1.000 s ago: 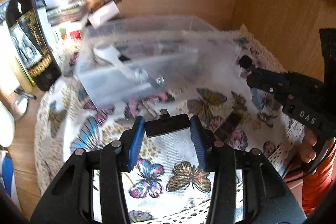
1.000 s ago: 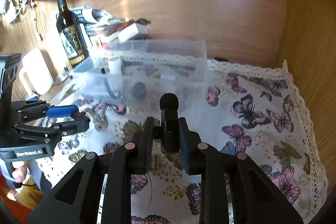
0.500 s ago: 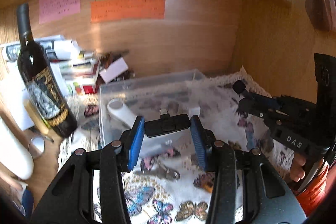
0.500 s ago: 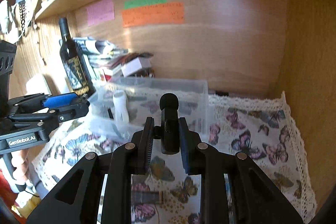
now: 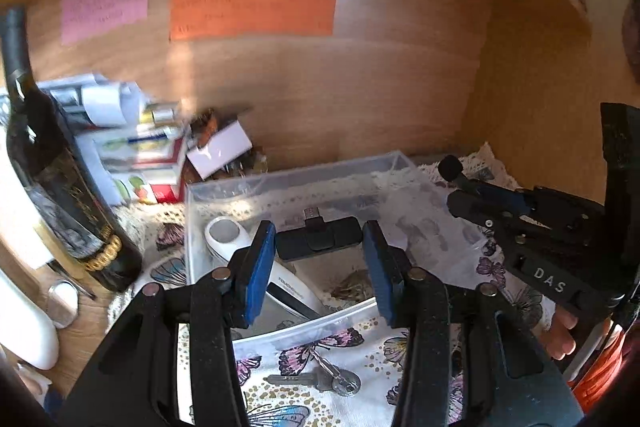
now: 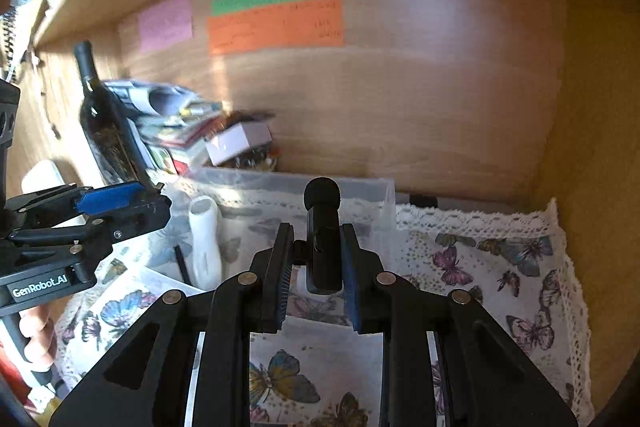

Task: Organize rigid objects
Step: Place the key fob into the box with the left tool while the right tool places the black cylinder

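My left gripper [image 5: 319, 247] is shut on a flat black receiver with a plug [image 5: 318, 237] and holds it over the clear plastic bin [image 5: 296, 179]. A white handheld device [image 5: 240, 247] lies inside the bin at its left; it also shows in the right wrist view [image 6: 206, 239]. My right gripper [image 6: 316, 267] is shut on a small black microphone with a foam tip [image 6: 323, 227], held upright over the bin's near right part [image 6: 384, 203]. The right gripper also shows in the left wrist view [image 5: 480, 195], and the left gripper in the right wrist view [image 6: 132, 203].
A key on a ring [image 5: 320, 381] lies on the butterfly cloth [image 6: 500, 267] in front of the bin. A dark wine bottle [image 5: 60, 187] stands at the left. Stacked papers and boxes [image 5: 152, 147] sit behind the bin against the wooden wall.
Both grippers have risen and moved forward with their loads, from above the cloth to over the bin. Both stayed shut.
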Tool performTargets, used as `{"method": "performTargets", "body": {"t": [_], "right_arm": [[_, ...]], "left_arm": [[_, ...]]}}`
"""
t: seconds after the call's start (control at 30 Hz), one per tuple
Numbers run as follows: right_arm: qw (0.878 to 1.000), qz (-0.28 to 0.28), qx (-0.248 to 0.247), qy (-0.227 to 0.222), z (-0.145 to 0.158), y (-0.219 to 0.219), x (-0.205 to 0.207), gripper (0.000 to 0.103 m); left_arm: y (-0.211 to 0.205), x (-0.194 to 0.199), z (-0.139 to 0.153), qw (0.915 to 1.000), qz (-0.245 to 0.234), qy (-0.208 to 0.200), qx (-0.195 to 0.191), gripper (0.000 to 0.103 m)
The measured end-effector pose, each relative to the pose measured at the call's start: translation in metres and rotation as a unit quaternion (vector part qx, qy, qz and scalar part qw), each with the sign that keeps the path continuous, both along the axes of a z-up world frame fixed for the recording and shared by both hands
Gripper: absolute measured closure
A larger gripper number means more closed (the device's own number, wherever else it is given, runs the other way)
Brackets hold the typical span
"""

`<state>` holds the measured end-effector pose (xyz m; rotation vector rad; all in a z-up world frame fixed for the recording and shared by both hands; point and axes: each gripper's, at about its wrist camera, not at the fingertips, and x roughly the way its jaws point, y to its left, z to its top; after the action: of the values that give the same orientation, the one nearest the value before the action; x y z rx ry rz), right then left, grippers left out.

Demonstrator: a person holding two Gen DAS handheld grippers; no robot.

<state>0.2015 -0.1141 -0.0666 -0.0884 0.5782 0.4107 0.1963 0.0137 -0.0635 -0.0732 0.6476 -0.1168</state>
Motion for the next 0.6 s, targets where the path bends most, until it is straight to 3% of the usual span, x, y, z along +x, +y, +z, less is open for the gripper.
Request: {"method": "performTargets", "body": {"t": [0.3, 0.6], "right_arm": [[0.998, -0.015, -0.028, 0.059, -0.032, 0.004, 0.031, 0.082], [0.996, -0.009, -0.039, 0.076, -0.041, 0.009, 0.036, 0.082]], "left_arm": [[0.001, 0.032, -0.034, 0.9986, -0.006, 0.052, 0.012, 0.059], [-0.004, 0.039, -0.045, 0.9973, -0.007, 0.070, 0.021, 0.059]]}}
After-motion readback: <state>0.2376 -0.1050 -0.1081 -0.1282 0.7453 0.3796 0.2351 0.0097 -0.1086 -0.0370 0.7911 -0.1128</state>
